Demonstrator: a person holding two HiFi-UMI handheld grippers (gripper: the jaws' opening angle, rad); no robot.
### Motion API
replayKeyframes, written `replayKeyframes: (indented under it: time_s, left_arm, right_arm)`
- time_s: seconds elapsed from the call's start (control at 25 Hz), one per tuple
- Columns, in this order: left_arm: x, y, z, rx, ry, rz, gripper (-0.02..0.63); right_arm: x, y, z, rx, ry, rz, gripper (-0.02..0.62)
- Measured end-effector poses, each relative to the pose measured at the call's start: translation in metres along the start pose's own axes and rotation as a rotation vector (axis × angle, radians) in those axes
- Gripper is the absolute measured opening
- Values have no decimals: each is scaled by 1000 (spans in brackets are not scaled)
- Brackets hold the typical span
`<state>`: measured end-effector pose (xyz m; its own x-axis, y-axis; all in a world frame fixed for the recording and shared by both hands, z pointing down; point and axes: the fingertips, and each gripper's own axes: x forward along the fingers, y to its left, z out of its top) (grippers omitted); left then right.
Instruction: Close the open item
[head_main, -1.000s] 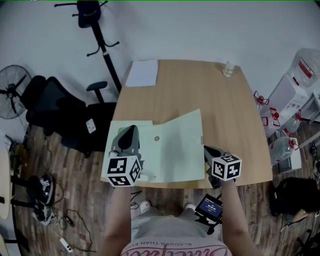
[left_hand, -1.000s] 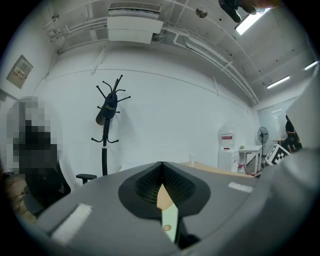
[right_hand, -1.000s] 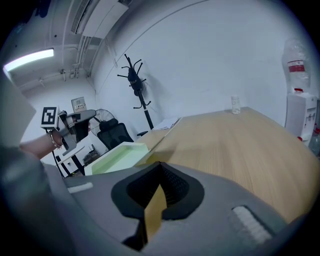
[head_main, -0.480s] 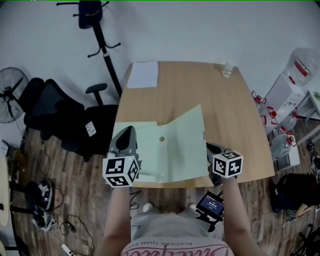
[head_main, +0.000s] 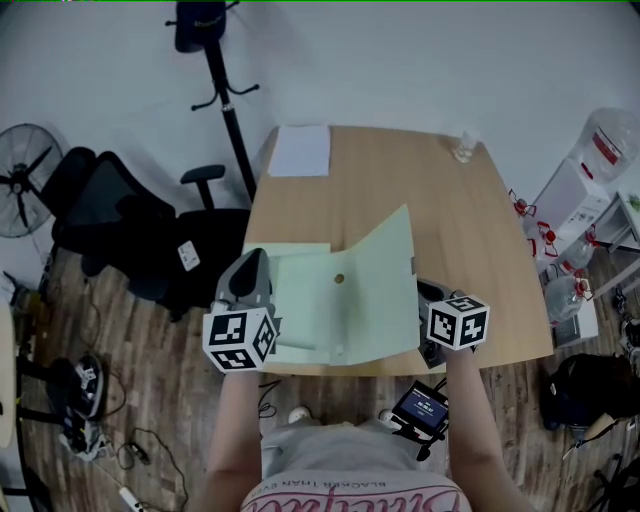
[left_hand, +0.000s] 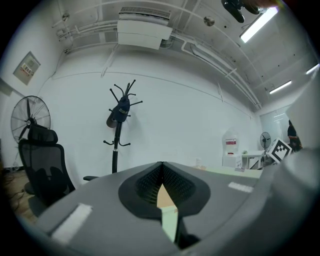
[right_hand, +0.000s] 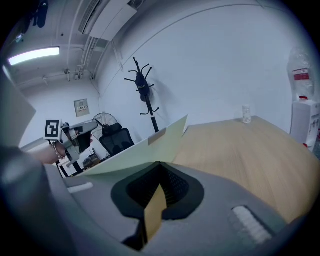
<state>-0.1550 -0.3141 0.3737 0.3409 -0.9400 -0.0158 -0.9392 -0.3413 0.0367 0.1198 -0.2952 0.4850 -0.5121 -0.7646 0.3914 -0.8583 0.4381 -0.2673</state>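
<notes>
1. Left hand-held gripper (head_main: 255, 262): its jaws are together at the tips and clamp nothing. The left gripper view (left_hand: 161, 172) shows only wood and a pale green strip through the slit behind the tips. In the head view it sits over the left panel of the green folder (head_main: 345, 310). Judged role: hold-down. Press flat on that panel, clear of the fold line, so the raised cover has room to land.

2. Folder: it lies at the near edge of the bench (head_main: 400, 175), half open. The right cover (head_main: 385, 270) is tilted up, with its free edge raised and leaning left. A small round fastener (head_main: 339, 278) shows on it.

3. Right hand-held gripper (head_main: 424, 291): its jaws are also brought together with nothing between them (right_hand: 157, 172). It sits just beside the cover's outer face; contact cannot be confirmed. Sweep left in an arc, pushing low and evenly on the cover. Withdraw the left tool before the cover comes down, then press along the free edge.

Risk: the folder may slide off the near edge.
</notes>
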Motion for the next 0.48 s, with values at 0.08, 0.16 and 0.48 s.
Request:
replayKeyframes:
  time_s: [0.08,0.16,0.48]
  left_arm:
    - [-3,8,0,-6,-2,9,17]
    - [-4,15,0,-10,-5,17,17]
    - [-10,44,1,-29,-19,45,17]
  right_arm:
    - [4,6,6,13,-15,12,2]
    - [9,10,12,13,-22,18,1]
    - [32,31,24,-12,-17,41,1]
